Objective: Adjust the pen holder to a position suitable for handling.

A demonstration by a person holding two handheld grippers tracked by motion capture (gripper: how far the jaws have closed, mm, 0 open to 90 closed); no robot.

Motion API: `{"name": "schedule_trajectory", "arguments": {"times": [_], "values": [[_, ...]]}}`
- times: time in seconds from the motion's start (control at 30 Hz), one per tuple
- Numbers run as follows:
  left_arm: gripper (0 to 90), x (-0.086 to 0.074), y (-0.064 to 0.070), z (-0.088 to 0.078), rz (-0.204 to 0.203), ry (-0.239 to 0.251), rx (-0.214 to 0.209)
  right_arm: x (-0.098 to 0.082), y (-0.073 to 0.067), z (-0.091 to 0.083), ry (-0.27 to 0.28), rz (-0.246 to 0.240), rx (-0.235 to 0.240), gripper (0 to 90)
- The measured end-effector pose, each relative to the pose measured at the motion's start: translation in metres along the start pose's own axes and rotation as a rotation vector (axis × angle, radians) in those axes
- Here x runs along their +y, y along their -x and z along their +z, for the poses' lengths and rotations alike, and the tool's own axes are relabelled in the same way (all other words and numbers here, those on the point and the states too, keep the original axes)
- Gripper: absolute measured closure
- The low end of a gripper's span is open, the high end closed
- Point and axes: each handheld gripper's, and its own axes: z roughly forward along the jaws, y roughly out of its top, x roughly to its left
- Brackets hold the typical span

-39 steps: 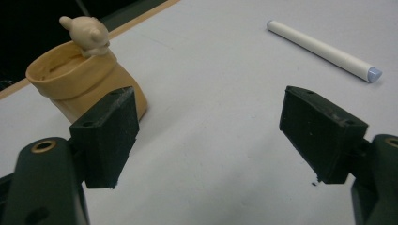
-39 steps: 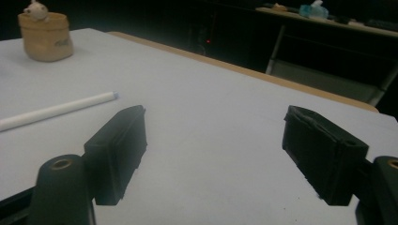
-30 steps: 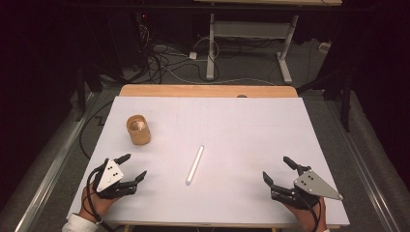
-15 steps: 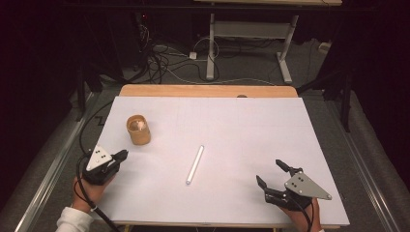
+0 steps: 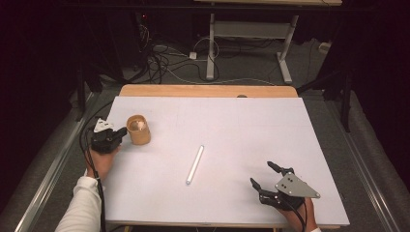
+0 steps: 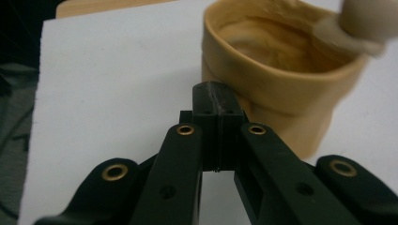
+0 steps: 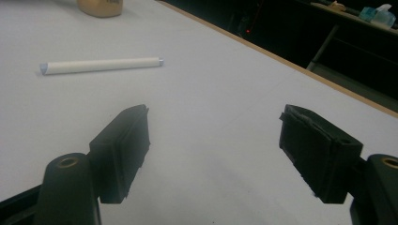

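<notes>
Right gripper [image 5: 265,177]: lower right of the high view, held in a hand at the frame's bottom edge; jaws spread wide with nothing between them, resting low over the white board [image 5: 241,125].
Right gripper's own view: its two black pads [image 7: 123,140] stand far apart over bare board, and the white tube [image 7: 101,65] lies ahead at upper left.
White tube [image 5: 195,165]: centre of the high view, lying flat; long axis runs from lower left to upper right, slightly tilted off vertical in the frame, well apart from both grippers.
Left gripper [image 5: 122,134]: left of the high view, pointing right toward the tan cup [image 5: 138,129]; jaws pressed together, holding nothing, tips just beside the cup's wall.
Left gripper's own view: the closed tips [image 6: 217,101] meet in front of the cup's [image 6: 281,89] lower side; whether they touch it I cannot tell.
Tan cup: upright, mouth open upward, upper left of the board, something pale inside.
Far edge: wooden table edge [image 5: 208,91] beyond the board.
</notes>
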Motion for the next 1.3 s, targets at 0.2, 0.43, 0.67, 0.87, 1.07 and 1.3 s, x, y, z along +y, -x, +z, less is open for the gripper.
{"name": "schedule_trajectory", "arguments": {"times": [0.2, 0.43, 0.67, 0.87, 1.07, 1.3], "values": [[86.8, 0.002, -0.002, 0.019, -0.047, -0.031, 0.02, 0.0, 0.001, -0.001, 0.005, -0.005, 0.0, 26.1], [86.8, 0.006, 0.007, 0.028, -0.01, -0.078, 0.038, 0.0, 0.003, -0.003, 0.027, -0.006, -0.024, 26.1], [86.7, 0.008, 0.013, 0.033, -0.001, -0.096, 0.058, -0.001, 0.004, -0.001, 0.018, -0.007, -0.029, 26.2], [86.6, 0.008, 0.011, 0.034, -0.003, -0.106, 0.08, -0.001, 0.003, -0.002, 0.019, -0.008, -0.027, 26.4], [86.6, 0.011, 0.008, 0.037, -0.016, -0.084, 0.066, 0.0, 0.004, -0.003, 0.03, -0.011, -0.024, 26.7], [86.8, 0.013, 0.01, 0.041, -0.008, -0.106, 0.075, -0.001, 0.002, -0.001, 0.021, -0.021, -0.02, 27.0]]}}
